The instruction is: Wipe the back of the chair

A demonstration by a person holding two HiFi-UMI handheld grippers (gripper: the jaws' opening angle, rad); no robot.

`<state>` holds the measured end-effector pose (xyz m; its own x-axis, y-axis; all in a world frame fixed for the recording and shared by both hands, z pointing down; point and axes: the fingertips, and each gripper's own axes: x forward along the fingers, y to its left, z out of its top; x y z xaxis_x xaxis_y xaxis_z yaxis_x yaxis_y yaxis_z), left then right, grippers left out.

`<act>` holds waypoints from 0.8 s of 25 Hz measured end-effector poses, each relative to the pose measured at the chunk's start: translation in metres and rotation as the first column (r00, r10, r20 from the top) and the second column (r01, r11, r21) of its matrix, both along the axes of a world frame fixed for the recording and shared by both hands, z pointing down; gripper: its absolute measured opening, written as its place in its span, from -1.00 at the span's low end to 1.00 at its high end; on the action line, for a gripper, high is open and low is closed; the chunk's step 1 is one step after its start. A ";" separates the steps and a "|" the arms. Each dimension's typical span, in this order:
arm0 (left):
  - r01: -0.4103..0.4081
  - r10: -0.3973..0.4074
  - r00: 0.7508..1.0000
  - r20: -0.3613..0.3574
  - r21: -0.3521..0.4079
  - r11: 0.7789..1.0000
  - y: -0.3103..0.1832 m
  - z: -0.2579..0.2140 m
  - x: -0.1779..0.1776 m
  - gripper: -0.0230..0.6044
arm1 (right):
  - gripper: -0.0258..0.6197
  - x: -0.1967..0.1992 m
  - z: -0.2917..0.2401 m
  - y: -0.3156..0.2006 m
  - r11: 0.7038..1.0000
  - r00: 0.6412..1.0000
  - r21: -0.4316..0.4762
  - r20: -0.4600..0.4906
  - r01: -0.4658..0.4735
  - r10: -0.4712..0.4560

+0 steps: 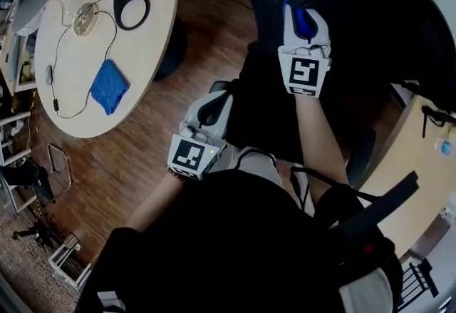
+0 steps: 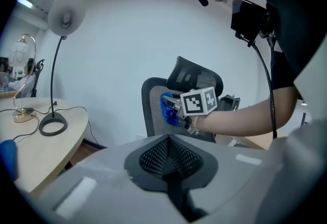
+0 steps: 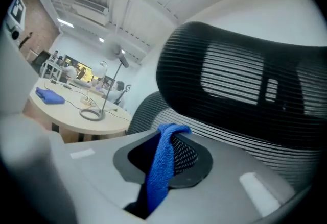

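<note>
Plainly, two grippers are at work, with two blue cloths, one chair and one round bench in view. The right gripper (image 1: 303,19) has its fingers clenched on the held cloth (image 3: 161,172), a strip of fuzzy blue terry that rises between them and folds over at the top. That folded tip lies at the chair (image 1: 388,26), against the upper part of the mesh back (image 3: 294,154), just below the headrest (image 3: 240,72). From the left gripper view the cloth overlaps the mesh, though whether it actually touches cannot be told.

The left gripper (image 2: 169,159) sits lower and further left, well apart from the chair back. Its fingers are closed together with nothing between them, and the pads (image 2: 156,159) are dark with a fine grid texture. Both grippers have pale grey bodies, and each carries one cube with square black-and-white markers.

The chair is black. Its back is a curved frame filled with horizontally ribbed mesh, and the headrest is a separate curved mesh panel above it.

The second cloth (image 1: 109,86) lies roughly square on the bench (image 1: 146,83), which has a smooth, pale top, and a thin black cable runs beside it. One lamp stands on the bench on a ring base (image 1: 132,7). The floor (image 1: 135,162) is dark wooden planking
</note>
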<state>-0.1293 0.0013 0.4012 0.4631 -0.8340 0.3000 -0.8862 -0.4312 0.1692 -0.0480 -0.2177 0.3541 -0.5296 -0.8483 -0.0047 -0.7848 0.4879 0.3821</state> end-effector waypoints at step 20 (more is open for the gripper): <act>-0.173 0.174 0.984 0.019 -0.046 0.984 0.003 0.022 0.032 -0.91 | -0.82 0.173 0.000 0.081 0.951 0.962 -0.147 -0.003 -0.271 0.273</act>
<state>-0.0974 0.0041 0.4230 0.5925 -0.7271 0.3468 -0.8022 -0.5717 0.1720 0.1247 -0.1368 0.3543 -0.2794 -0.9525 0.1213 -0.9014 0.3037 0.3086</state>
